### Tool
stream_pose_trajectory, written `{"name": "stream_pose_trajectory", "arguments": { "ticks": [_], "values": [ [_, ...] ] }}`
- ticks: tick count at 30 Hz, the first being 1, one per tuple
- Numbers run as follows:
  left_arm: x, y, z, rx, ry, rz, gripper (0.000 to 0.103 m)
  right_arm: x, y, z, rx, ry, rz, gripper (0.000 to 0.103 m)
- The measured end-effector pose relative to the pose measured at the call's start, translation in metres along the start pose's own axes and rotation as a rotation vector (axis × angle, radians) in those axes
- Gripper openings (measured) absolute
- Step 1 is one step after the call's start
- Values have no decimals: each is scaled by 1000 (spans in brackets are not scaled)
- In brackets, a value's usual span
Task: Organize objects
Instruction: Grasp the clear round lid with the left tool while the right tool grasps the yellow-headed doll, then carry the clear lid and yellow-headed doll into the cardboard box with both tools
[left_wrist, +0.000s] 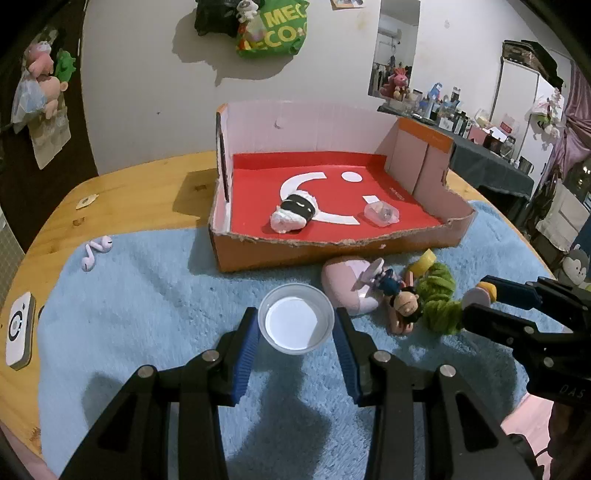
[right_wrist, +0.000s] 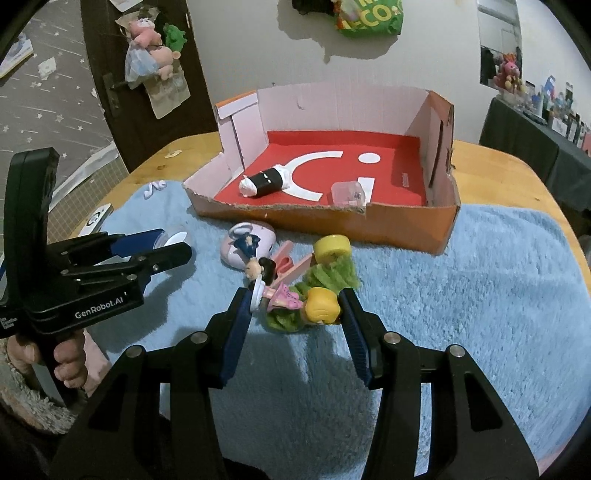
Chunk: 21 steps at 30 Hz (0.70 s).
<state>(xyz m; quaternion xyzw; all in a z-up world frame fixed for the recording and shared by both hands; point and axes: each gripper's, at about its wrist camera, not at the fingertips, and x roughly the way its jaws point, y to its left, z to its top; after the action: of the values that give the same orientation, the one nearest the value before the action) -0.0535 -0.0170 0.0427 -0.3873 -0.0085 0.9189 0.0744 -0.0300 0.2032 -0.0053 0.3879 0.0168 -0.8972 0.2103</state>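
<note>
I am holding the left hand-held gripper (left_wrist: 295, 334) around a small clear cup (left_wrist: 295, 319), its pads seeming to press the cup's sides just ahead of me, so I am reading it as gripped. The right hand-held gripper (right_wrist: 295, 314) is sitting part-closed around a pink-dressed doll (right_wrist: 284, 299) with a yellow head; the right pad is touching the head, but I cannot tell if the left pad is biting. The box (right_wrist: 369, 225) is lying straight ahead of both, past the toy pile, its torn front wall nearest and its long axis running crosswise. The left one is looking nearer. Green fluff (right_wrist: 328, 275) is hiding the doll's lower half, and the pile's other pieces are tangling together.
</note>
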Motion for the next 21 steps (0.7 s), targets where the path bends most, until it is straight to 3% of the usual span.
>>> {"name": "stream_pose_trajectory", "arguments": {
  "ticks": [21],
  "values": [
    [1,-4,30,16,-36,-7,42,2,-2,27,-18,-27,10,47]
  ]
}}
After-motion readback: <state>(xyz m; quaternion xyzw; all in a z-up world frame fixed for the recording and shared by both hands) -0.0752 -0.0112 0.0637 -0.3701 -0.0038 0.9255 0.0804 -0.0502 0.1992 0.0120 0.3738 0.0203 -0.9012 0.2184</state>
